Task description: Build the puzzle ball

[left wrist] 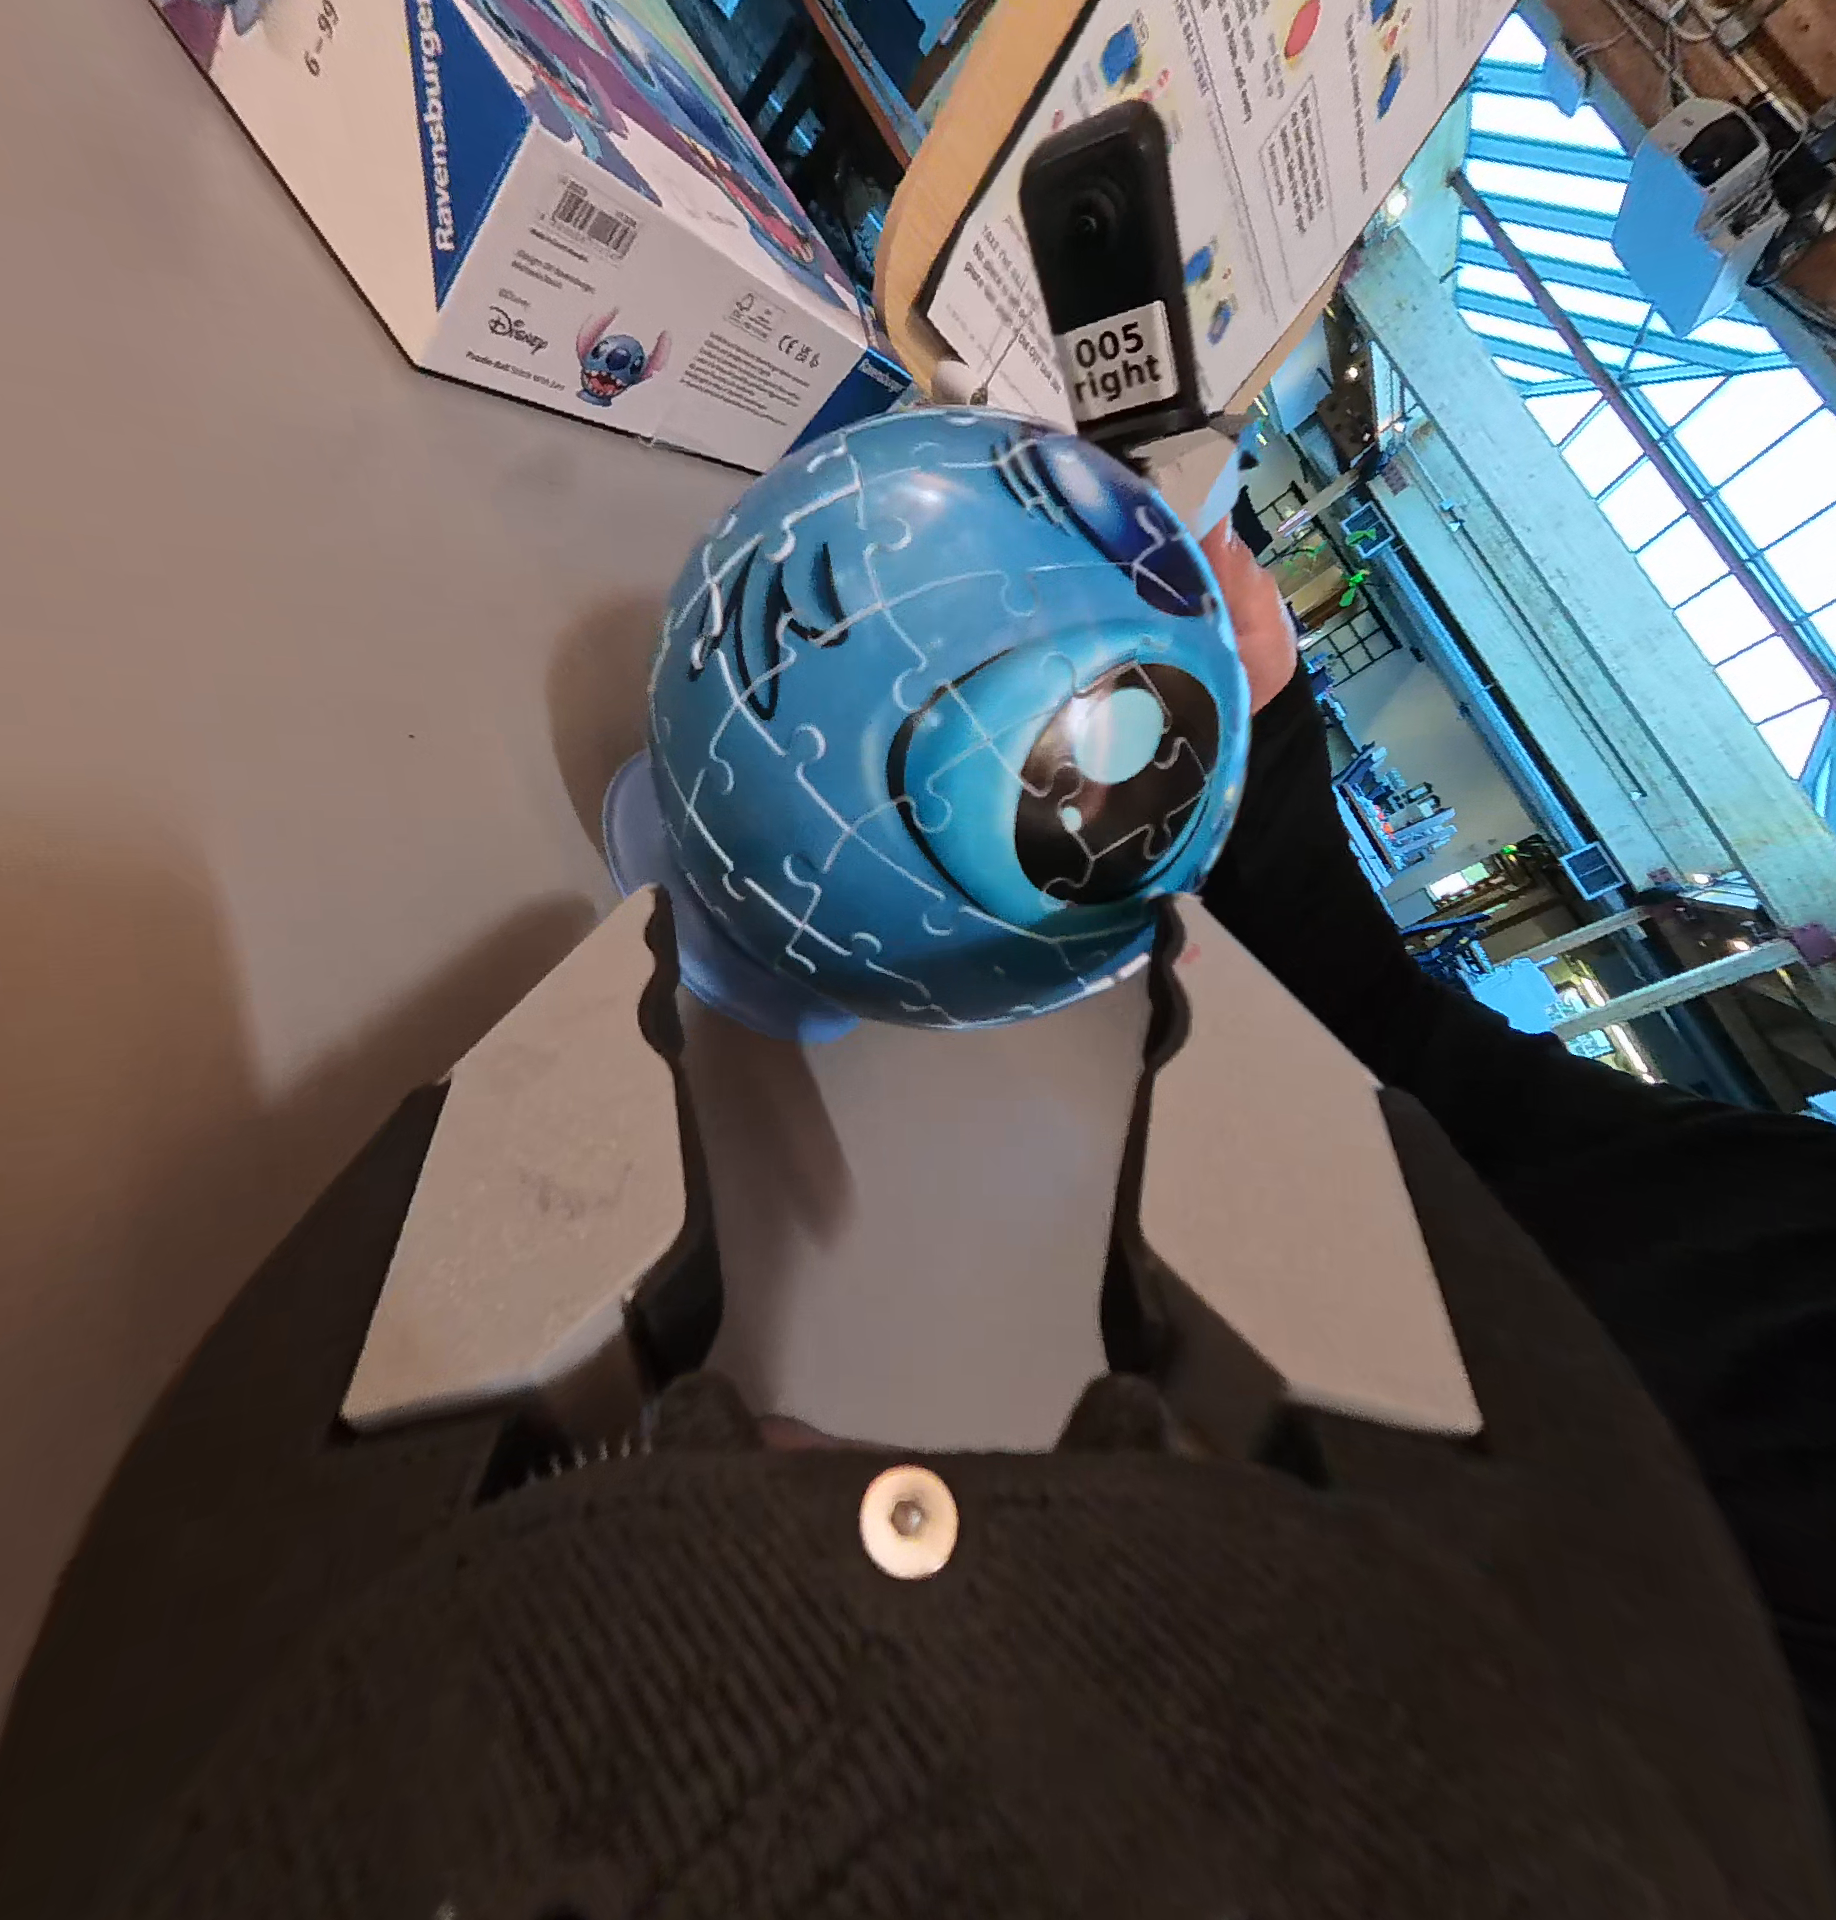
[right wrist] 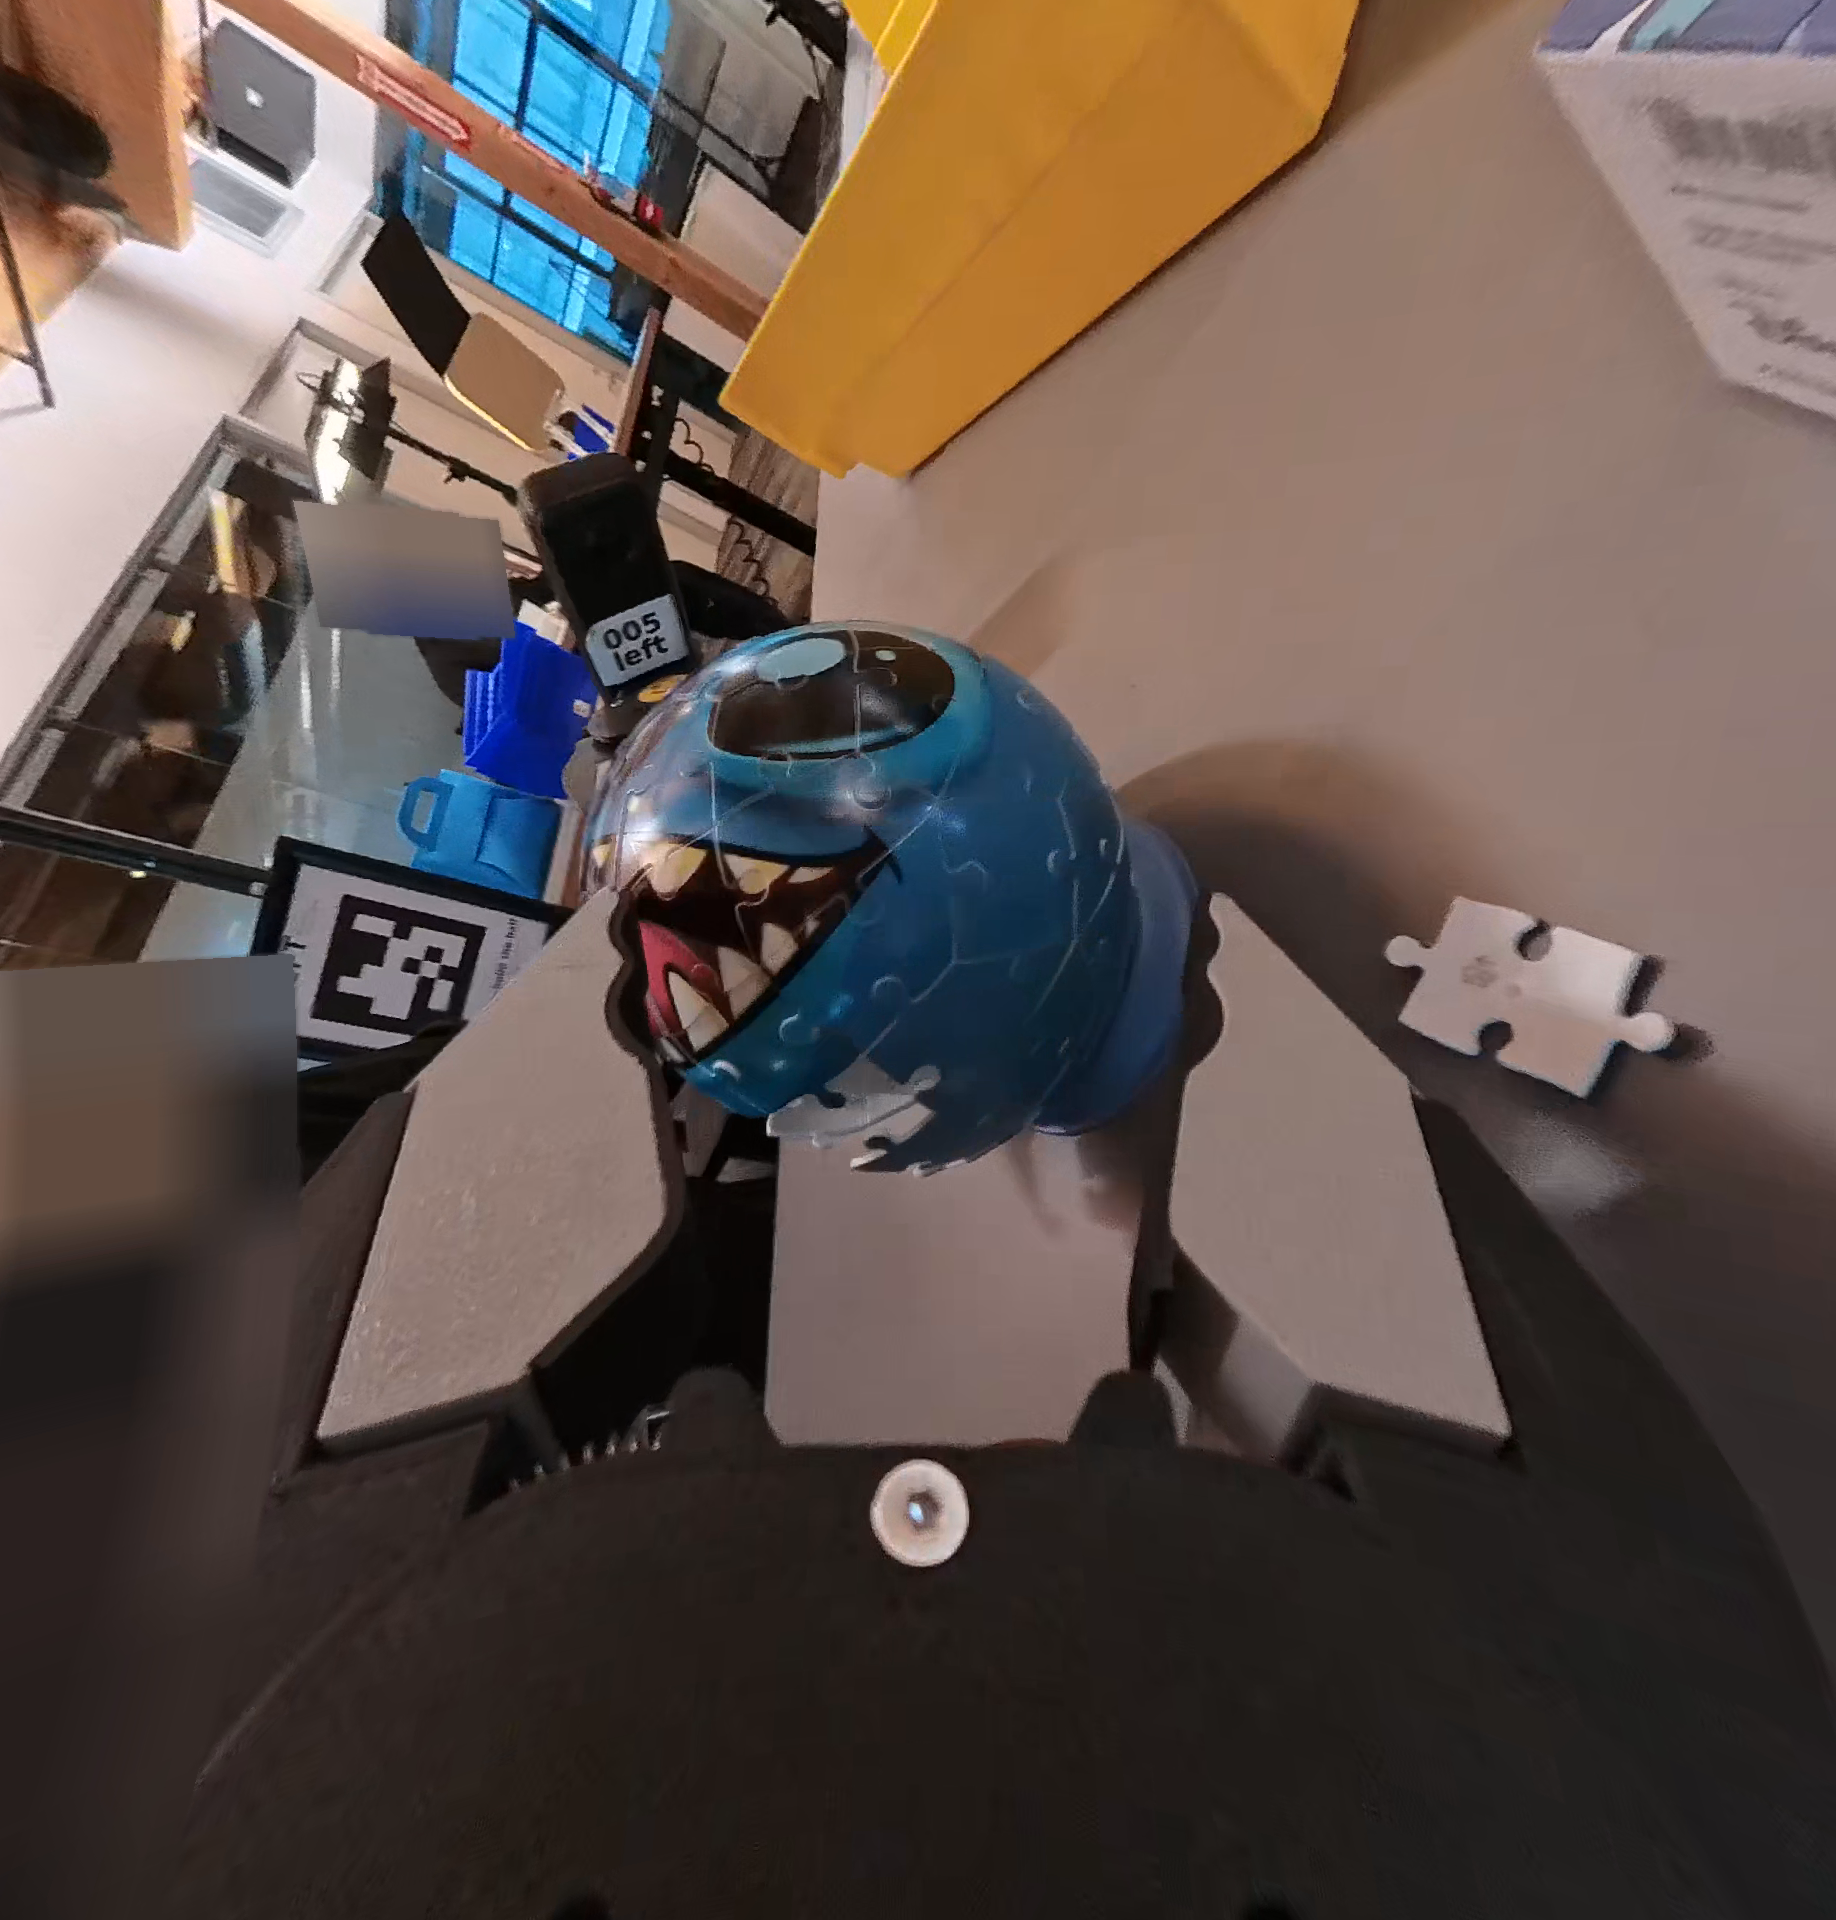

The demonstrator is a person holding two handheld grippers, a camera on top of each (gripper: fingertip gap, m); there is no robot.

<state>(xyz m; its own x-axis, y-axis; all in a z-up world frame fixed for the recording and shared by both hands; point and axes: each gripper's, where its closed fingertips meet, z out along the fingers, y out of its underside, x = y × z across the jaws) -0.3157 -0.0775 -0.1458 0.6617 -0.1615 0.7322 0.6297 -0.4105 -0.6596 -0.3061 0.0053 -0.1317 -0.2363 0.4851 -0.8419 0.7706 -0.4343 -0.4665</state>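
Observation:
The blue puzzle ball [left wrist: 893,727] sits on its blue stand [left wrist: 633,821], with a big eye facing the left wrist view. My left gripper [left wrist: 909,925] is shut on it, one finger at the stand and the other near the eye. In the right wrist view the ball [right wrist: 893,883] shows a toothy mouth, and its stand [right wrist: 1153,956] points at the table. My right gripper [right wrist: 909,956] is shut on it too, one finger on the mouth and one at the stand's base. A pale piece [right wrist: 862,1117] sits at the ball's lower edge. A loose white piece [right wrist: 1527,1008] lies on the table.
The puzzle box [left wrist: 602,260] lies on the beige table [left wrist: 218,623] and also shows in the right wrist view [right wrist: 1745,208]. A yellow bin [right wrist: 1049,208] stands beyond. A marker board [right wrist: 405,956] and an instruction sheet [left wrist: 1257,156] are close by. A black sleeve [left wrist: 1413,987] is at the right. The gap from one gripper's tips to the other's is roughly 10 cm. Between my right fingertips and the loose white piece [right wrist: 1527,1008] there is roughly 5 cm.

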